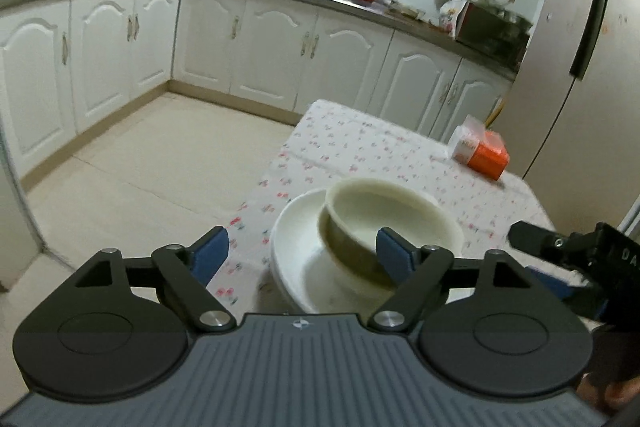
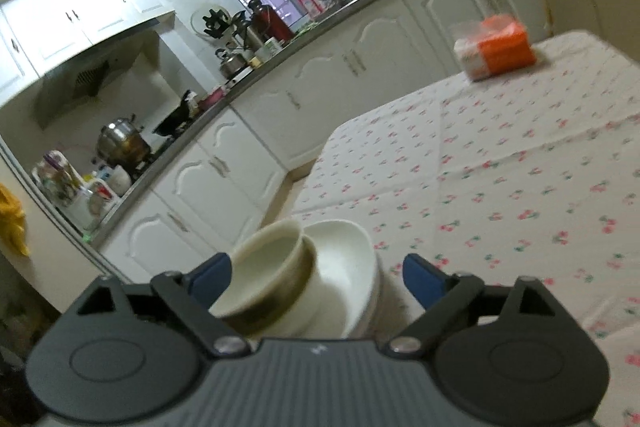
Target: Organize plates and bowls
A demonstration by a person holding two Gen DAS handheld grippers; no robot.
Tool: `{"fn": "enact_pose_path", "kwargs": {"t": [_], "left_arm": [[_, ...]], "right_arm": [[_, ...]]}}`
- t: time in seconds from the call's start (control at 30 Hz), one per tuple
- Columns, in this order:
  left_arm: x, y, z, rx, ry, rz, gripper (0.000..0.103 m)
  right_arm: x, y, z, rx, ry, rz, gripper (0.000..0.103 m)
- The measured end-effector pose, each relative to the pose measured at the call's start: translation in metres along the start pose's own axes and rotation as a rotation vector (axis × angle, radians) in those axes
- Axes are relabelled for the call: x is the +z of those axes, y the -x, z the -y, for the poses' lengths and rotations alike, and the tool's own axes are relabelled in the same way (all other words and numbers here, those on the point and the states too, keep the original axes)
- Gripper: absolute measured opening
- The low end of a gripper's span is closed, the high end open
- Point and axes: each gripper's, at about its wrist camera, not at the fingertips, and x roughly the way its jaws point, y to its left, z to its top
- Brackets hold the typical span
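your left gripper (image 1: 304, 253) and right gripper (image 2: 318, 277) both gape empty around the cream ceramic bowl (image 1: 384, 223) tilted on stacked white plates (image 1: 298, 247) at the floral tablecloth's (image 1: 360, 147) edge; it's stiff, slick and breakable, so pinch its rim.

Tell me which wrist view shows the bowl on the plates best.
The left wrist view: the cream bowl shows its whole rim and inside, leaning tilted on the stacked white plates, only the near side clipped by a blue finger. In the right wrist view the bowl sits low and blurred, its base behind the gripper body.
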Motion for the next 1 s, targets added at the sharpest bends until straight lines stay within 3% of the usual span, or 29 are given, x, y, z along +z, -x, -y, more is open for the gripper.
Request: {"fn": "enact_pose_path", "kwargs": {"t": [0.47,1.0], "left_arm": [[-0.038,0.023,0.006,0.054,-0.091,-0.038,0.103],[-0.058,0.032,0.009,0.024,-0.158,-0.071,0.103]], "right_arm": [[-0.05,0.031,-0.009,-0.151,0.107,-0.024,0.093],[-0.074,0.043,-0.021,-0.257,0.149,-0.029,0.093]]}}
